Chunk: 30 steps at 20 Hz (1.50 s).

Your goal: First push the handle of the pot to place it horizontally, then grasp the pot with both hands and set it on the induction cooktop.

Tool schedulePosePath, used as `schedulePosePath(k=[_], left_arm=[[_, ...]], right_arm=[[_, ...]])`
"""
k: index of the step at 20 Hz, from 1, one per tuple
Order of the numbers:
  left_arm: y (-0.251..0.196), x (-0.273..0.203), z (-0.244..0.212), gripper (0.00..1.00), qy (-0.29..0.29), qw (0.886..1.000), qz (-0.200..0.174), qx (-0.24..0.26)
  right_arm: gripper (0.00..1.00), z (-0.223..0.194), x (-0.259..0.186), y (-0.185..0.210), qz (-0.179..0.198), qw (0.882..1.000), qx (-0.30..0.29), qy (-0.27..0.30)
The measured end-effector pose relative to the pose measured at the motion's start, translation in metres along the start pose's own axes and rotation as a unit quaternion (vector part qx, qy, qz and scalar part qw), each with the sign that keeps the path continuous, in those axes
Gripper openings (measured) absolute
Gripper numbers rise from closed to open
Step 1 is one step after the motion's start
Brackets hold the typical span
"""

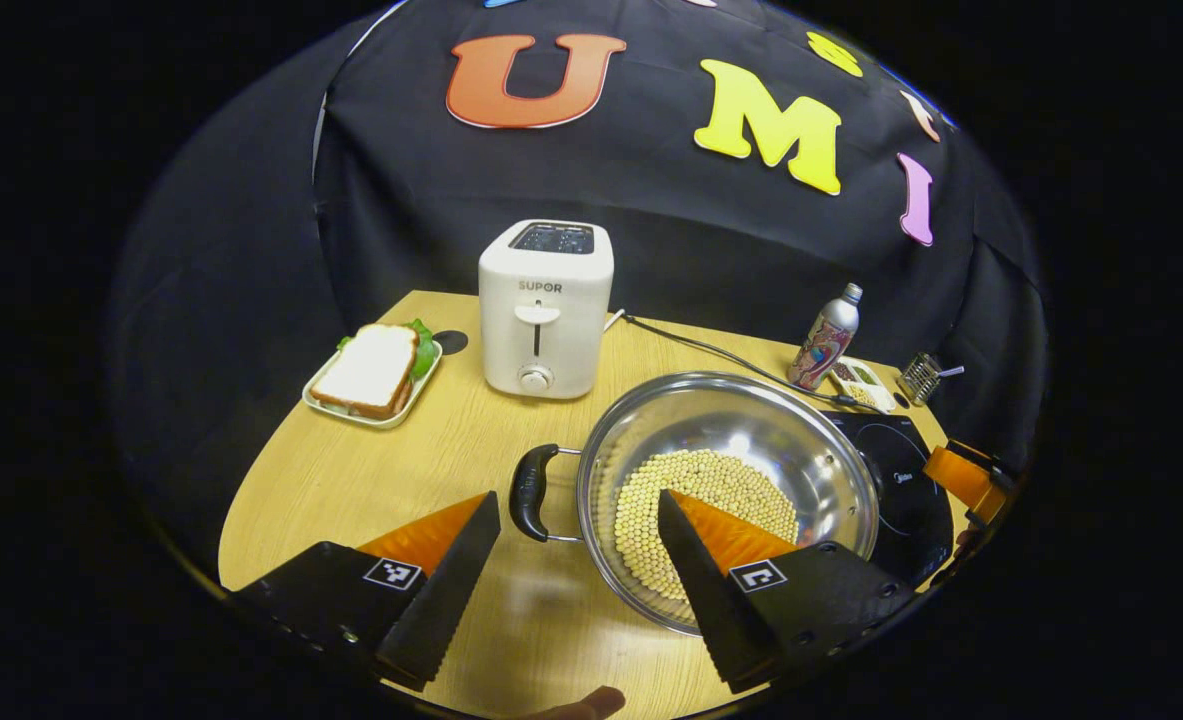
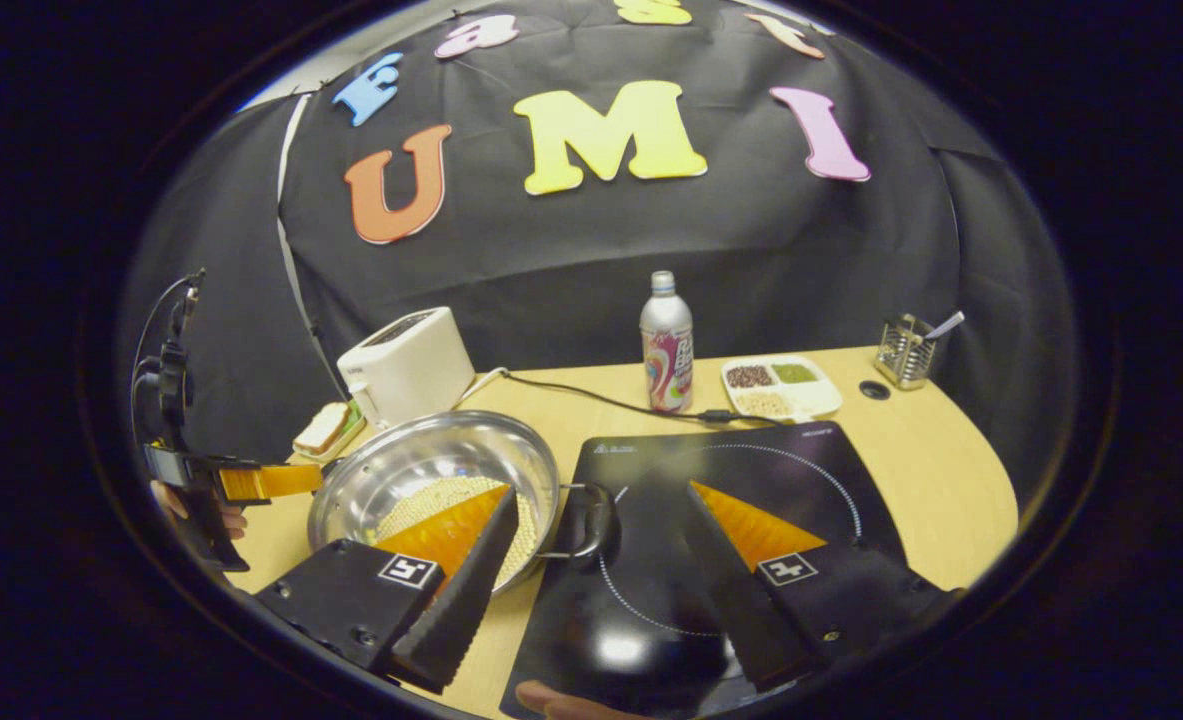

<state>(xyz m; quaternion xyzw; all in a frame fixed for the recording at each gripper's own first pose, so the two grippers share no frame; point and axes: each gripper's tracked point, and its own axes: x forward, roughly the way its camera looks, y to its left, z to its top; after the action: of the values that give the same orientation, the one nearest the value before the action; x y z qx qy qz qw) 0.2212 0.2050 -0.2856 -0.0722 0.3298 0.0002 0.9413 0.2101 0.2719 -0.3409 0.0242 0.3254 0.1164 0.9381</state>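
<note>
the left gripper view looks down from the near left edge of the pale wooden table (image 1: 351, 480), facing the black cloth wall, close above the shiny steel pot of yellow beans (image 1: 731, 470). the right gripper view sits further right, low over the black glass induction cooktop (image 2: 651, 560). both take in the same stretch — pot (image 2: 441, 470), white toaster (image 1: 545, 305) (image 2: 406, 365), printed drink bottle (image 1: 827, 340) (image 2: 667, 345).

Ahead of the left gripper (image 1: 579, 540) sits the pot (image 1: 731, 480); toaster (image 1: 545, 308) behind, cooktop (image 1: 901, 480) right.
</note>
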Motion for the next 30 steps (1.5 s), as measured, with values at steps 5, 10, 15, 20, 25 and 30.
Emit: schedulePosePath(k=[5,10,15,20,25,30], left_arm=[[0.014,0.031,-0.006,0.95,0.012,0.999,0.02,0.024],[0.026,0.051,-0.015,0.9,0.039,0.996,0.052,0.059],[0.02,0.057,-0.028,0.71,0.071,0.995,0.034,0.053],[0.02,0.057,-0.026,0.66,0.081,0.995,0.037,0.054],[0.019,0.055,-0.023,0.66,0.075,0.994,0.049,0.062],[0.019,0.047,-0.008,0.65,0.06,0.993,0.07,0.075]], right_arm=[[0.96,-0.013,0.035,0.003,-0.033,0.999,0.005,0.019],[0.9,-0.035,0.06,0.01,-0.05,0.997,0.028,0.054],[0.77,-0.035,0.071,0.009,-0.066,0.996,0.024,0.059],[0.62,-0.035,0.071,0.01,-0.046,0.997,0.02,0.061],[0.55,-0.033,0.071,0.011,-0.035,0.997,0.03,0.069],[0.53,-0.029,0.054,0.019,-0.023,0.997,0.025,0.076]])
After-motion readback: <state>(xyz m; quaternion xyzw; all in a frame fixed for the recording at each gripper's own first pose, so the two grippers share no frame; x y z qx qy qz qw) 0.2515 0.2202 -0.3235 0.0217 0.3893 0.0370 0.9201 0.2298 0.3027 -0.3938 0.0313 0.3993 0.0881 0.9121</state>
